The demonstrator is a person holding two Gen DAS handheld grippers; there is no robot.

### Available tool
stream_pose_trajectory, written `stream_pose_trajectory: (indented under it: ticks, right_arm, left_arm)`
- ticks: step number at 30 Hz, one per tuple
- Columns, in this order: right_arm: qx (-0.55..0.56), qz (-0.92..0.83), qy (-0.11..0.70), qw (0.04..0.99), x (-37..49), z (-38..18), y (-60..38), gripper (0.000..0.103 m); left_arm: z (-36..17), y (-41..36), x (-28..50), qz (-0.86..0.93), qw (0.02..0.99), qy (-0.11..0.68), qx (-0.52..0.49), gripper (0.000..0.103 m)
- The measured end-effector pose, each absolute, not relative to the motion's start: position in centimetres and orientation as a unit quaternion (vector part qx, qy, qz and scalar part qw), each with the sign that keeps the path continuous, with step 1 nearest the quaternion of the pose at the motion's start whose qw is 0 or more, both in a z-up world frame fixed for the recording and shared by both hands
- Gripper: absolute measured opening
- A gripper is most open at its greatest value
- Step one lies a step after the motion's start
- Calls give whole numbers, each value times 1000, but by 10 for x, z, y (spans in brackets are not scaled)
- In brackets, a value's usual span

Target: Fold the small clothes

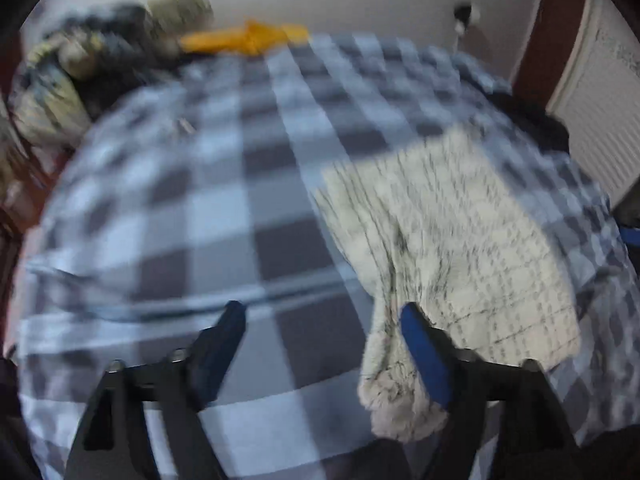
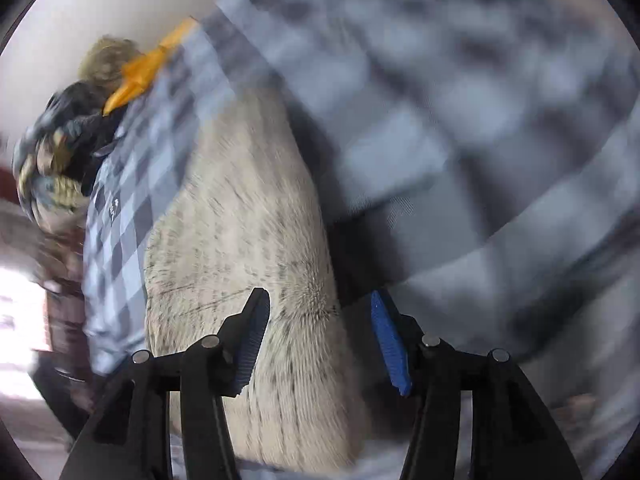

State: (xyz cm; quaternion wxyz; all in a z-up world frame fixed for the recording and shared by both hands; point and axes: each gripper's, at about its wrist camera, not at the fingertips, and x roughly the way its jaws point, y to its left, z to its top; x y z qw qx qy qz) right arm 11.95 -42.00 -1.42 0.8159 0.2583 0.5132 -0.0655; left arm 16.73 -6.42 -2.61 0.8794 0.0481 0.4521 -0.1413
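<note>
A cream knitted garment with thin dark check lines (image 1: 452, 240) lies on the blue and grey checked bedspread (image 1: 224, 184), right of centre in the left wrist view. My left gripper (image 1: 320, 316) is open just above the bedspread; its right finger (image 1: 420, 348) touches the garment's near left edge, where the cloth bunches. In the right wrist view the garment (image 2: 240, 220) stretches away from the open right gripper (image 2: 318, 304), with its edge lying between the two fingers. Both views are motion-blurred.
An orange cloth (image 1: 248, 38) lies at the far edge of the bed, also in the right wrist view (image 2: 144, 72). A pile of dark and patterned clothes (image 1: 72, 68) sits at the far left. A brown door (image 1: 552, 36) and white panel stand at right.
</note>
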Motion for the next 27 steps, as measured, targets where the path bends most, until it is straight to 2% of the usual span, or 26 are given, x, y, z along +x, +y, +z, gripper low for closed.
stream_pose_trajectory:
  ticks: [1, 2, 3, 4, 7, 10, 15, 19, 22, 27]
  right_arm:
    - [245, -60, 495, 831, 99, 13, -418, 66]
    - [241, -54, 485, 839, 85, 27, -421, 81]
    - [228, -40, 470, 851, 60, 56, -416, 90]
    - [218, -34, 468, 856, 55, 67, -404, 91]
    - [170, -3, 489, 855, 18, 111, -381, 92]
    - [138, 5, 515, 846, 1, 122, -358, 92]
    - [117, -27, 519, 846, -20, 70, -323, 92]
    - [82, -42, 500, 861, -26, 31, -305, 92]
    - [15, -75, 508, 858, -30, 0, -295, 92]
    - [32, -84, 508, 857, -21, -1, -299, 92]
  left_arm:
    - [-12, -56, 158, -130, 890, 435, 49, 91]
    - [-3, -50, 149, -125, 895, 425, 49, 95]
    - [10, -42, 136, -117, 902, 413, 51, 103]
    - [24, -34, 120, -101, 910, 399, 54, 103]
    - [48, -13, 83, -92, 919, 379, 62, 103]
    - [51, -5, 52, -82, 922, 372, 76, 103]
    - [18, -11, 16, -85, 916, 372, 122, 103]
    - [-8, -29, 11, -64, 907, 363, 205, 103]
    - [-6, -33, 10, -79, 909, 360, 195, 103]
    - [0, -39, 9, -80, 917, 342, 190, 103]
